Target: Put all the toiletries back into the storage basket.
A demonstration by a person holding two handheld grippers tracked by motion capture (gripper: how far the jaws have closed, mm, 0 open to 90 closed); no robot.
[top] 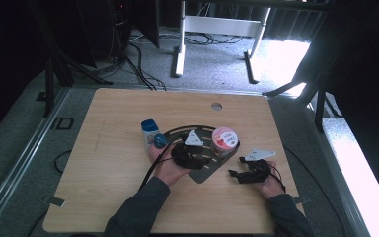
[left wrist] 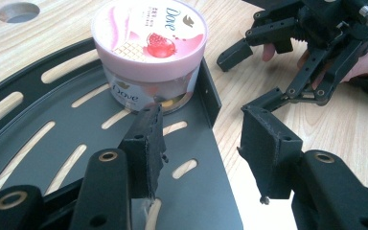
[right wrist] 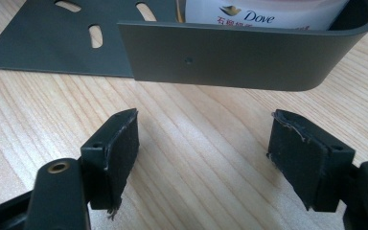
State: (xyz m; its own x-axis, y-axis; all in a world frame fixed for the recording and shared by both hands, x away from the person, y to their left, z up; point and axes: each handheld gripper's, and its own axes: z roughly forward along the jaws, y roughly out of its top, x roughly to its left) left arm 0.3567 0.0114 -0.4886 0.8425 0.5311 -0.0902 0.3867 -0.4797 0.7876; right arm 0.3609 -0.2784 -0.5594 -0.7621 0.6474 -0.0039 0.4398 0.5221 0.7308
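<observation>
The light wooden table [top: 108, 168] has a round cable hole [top: 216, 106] at twelve o'clock. A dark slotted metal tray [top: 205, 172] lies at its centre; a blue-capped bottle [top: 149, 129] stands just beside it at nine o'clock.

Person wearing dark grey long sleeves [top: 140, 210]. Left gripper [left wrist: 201, 148] showing black linkage frame, brass-ringed pivots, frayed black finger pads [left wrist: 151, 143], trailing black cable; grey triangular plate topping it.

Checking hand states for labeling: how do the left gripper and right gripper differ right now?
The left gripper straddles the side wall of the dark slotted tray, one jaw over the tray floor near the pink Dove jar; the right gripper sits over bare wooden table, outside the tray's wall. Both are open, gripping nothing.
</observation>
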